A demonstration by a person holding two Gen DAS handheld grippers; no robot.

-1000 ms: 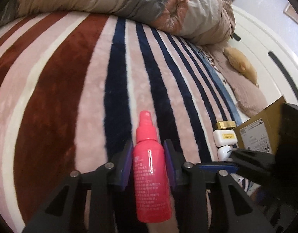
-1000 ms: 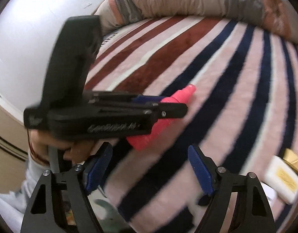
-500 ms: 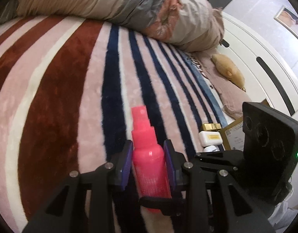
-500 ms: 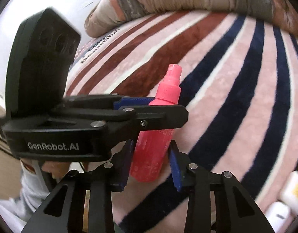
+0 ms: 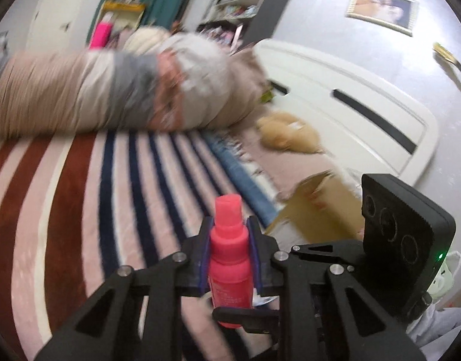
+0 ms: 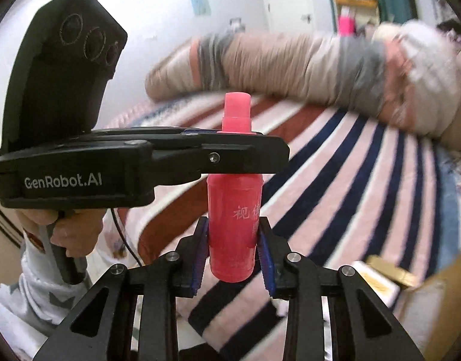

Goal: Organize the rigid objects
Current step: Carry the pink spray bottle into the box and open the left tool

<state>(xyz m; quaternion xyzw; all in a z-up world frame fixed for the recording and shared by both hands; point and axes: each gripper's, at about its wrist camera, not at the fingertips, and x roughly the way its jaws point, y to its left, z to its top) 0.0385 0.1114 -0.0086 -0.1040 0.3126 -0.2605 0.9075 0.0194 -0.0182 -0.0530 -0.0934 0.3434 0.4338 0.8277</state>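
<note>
A pink spray bottle (image 5: 229, 258) stands upright in the air above the striped blanket, held by both grippers at once. My left gripper (image 5: 229, 255) is shut on its shoulder; it shows in the right wrist view (image 6: 236, 153) as a black tool crossing from the left. My right gripper (image 6: 232, 249) is shut on the bottle's lower body (image 6: 233, 222). A white case (image 6: 374, 282) and a gold box (image 6: 392, 270) lie on the blanket at the lower right.
A cardboard box (image 5: 317, 207) sits open at the blanket's right edge. A rolled duvet (image 5: 110, 90) lies across the far side. A tan plush toy (image 5: 287, 134) lies by the white headboard (image 5: 350, 96).
The bottle was lifted off the blanket and turned upright. My right gripper closed on its lower body while the left kept its hold. Both views tilted up toward the room.
</note>
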